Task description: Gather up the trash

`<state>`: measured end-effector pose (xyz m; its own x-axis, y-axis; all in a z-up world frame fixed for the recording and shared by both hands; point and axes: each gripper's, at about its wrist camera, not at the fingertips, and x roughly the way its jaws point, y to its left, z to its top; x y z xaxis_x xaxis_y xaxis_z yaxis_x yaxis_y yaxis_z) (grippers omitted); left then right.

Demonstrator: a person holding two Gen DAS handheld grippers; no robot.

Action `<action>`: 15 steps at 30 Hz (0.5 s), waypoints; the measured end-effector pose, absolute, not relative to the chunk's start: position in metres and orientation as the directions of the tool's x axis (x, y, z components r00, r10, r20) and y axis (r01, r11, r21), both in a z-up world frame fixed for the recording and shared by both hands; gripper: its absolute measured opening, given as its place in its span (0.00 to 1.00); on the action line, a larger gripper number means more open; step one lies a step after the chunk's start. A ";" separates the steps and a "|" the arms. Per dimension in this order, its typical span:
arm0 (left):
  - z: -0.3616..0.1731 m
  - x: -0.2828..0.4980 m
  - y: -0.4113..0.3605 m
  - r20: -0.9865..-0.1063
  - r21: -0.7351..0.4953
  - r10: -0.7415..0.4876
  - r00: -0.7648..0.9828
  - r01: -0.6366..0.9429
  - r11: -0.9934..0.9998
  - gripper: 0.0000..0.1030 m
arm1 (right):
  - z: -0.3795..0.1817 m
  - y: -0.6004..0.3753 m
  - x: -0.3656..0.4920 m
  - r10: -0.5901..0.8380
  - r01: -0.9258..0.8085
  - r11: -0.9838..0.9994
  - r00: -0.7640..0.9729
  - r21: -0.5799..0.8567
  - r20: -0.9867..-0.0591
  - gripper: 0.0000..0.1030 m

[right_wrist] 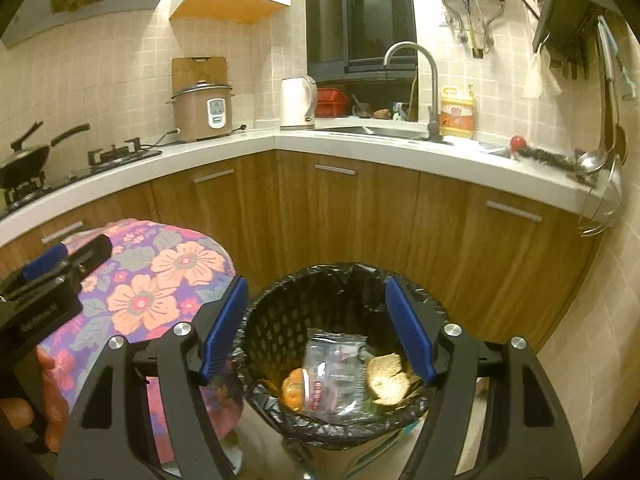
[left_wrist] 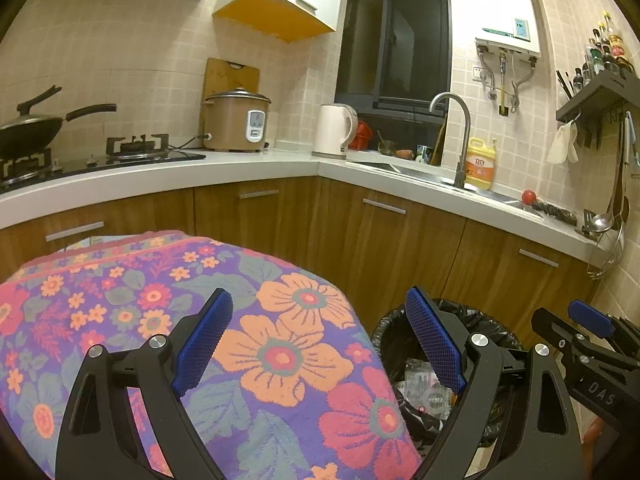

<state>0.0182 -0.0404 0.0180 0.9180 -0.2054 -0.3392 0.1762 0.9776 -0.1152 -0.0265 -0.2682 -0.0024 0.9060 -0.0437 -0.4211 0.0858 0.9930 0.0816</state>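
Because the task is to gather rubbish into one place, the room's layout matters first: an L-shaped white countertop (right_wrist: 360,148) runs round wooden cabinets (right_wrist: 360,216) under a tiled wall, carrying a gas hob (left_wrist: 136,150), a brown rice cooker (left_wrist: 236,120), a white kettle (left_wrist: 334,130) and a sink (left_wrist: 404,168) with a tall tap and a yellow detergent bottle (left_wrist: 480,164) beside it, with a dark window above the corner

Below the counter stands a surface draped in a floral cloth (left_wrist: 260,340); no litter shows on the visible part of it, which suggests the collecting is largely done or that any remaining pieces lie out of view

Just beside the cloth sits the wastebasket (right_wrist: 280,320), lined with a black bag so the load can be lifted out whole; its rim is near the cloth's edge, presumably to keep the carry short

Inside it lies the trash: a crumpled clear plastic wrapper (right_wrist: 334,372), an orange-brown scrap (right_wrist: 294,392) and a pale crust-like piece (right_wrist: 386,376)

The right gripper (right_wrist: 316,332) hangs directly over the bin mouth with its blue pads spread wide and nothing between them, a pose fitting a drop rather than a carry

The left gripper (left_wrist: 316,344) hovers over the cloth's edge, equally wide apart and empty
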 end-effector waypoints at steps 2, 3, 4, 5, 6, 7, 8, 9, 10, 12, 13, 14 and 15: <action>0.018 0.018 -0.041 -0.340 -0.116 -0.205 0.918 0.176 0.978 0.84 | -0.001 -0.267 -0.028 -0.047 0.086 0.993 0.908 0.076 -0.416 0.66; 0.018 0.018 -0.040 -0.340 -0.116 -0.203 0.918 0.174 0.978 0.84 | 0.000 -0.266 -0.029 -0.047 0.085 0.994 0.909 0.074 -0.414 0.68; 0.018 0.018 -0.039 -0.338 -0.116 -0.203 0.919 0.174 0.978 0.84 | 0.000 -0.265 -0.029 -0.044 0.082 0.994 0.910 0.074 -0.412 0.69; 0.018 0.018 -0.039 -0.334 -0.115 -0.201 0.921 0.171 0.978 0.84 | 0.001 -0.265 -0.030 -0.043 0.080 0.994 0.911 0.074 -0.411 0.70; 0.018 0.018 -0.039 -0.332 -0.116 -0.199 0.922 0.169 0.979 0.84 | 0.001 -0.265 -0.030 -0.040 0.077 0.994 0.912 0.076 -0.409 0.70; 0.018 0.018 -0.038 -0.330 -0.118 -0.198 0.923 0.168 0.979 0.84 | 0.002 -0.265 -0.030 -0.038 0.076 0.994 0.912 0.076 -0.408 0.70; 0.017 0.018 -0.038 -0.329 -0.121 -0.199 0.923 0.168 0.978 0.84 | 0.002 -0.265 -0.031 -0.039 0.076 0.994 0.913 0.075 -0.405 0.70; 0.018 0.018 -0.038 -0.330 -0.121 -0.199 0.923 0.168 0.978 0.84 | 0.002 -0.264 -0.031 -0.039 0.076 0.994 0.914 0.075 -0.404 0.70; 0.017 0.018 -0.038 -0.332 -0.121 -0.199 0.922 0.167 0.978 0.84 | 0.003 -0.263 -0.032 -0.040 0.076 0.994 0.914 0.075 -0.404 0.70; 0.017 0.018 -0.037 -0.336 -0.133 -0.208 0.918 0.172 0.976 0.84 | 0.003 -0.263 -0.032 -0.042 0.079 0.994 0.914 0.075 -0.403 0.70; 0.017 0.019 -0.036 -0.339 -0.140 -0.211 0.917 0.173 0.975 0.84 | 0.003 -0.263 -0.032 -0.042 0.078 0.994 0.914 0.075 -0.403 0.70; 0.016 0.020 -0.035 -0.340 -0.144 -0.211 0.916 0.170 0.975 0.84 | 0.003 -0.263 -0.032 -0.041 0.077 0.994 0.914 0.074 -0.404 0.70; 0.016 0.020 -0.034 -0.341 -0.148 -0.209 0.916 0.167 0.975 0.84 | 0.003 -0.262 -0.032 -0.042 0.078 0.994 0.914 0.074 -0.403 0.70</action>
<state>0.0199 -0.0343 0.0163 0.9165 -0.2087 -0.3414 0.1669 0.9748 -0.1479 -0.0324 -0.2623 0.0026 0.9141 -0.0417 -0.4033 0.0779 0.9942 0.0737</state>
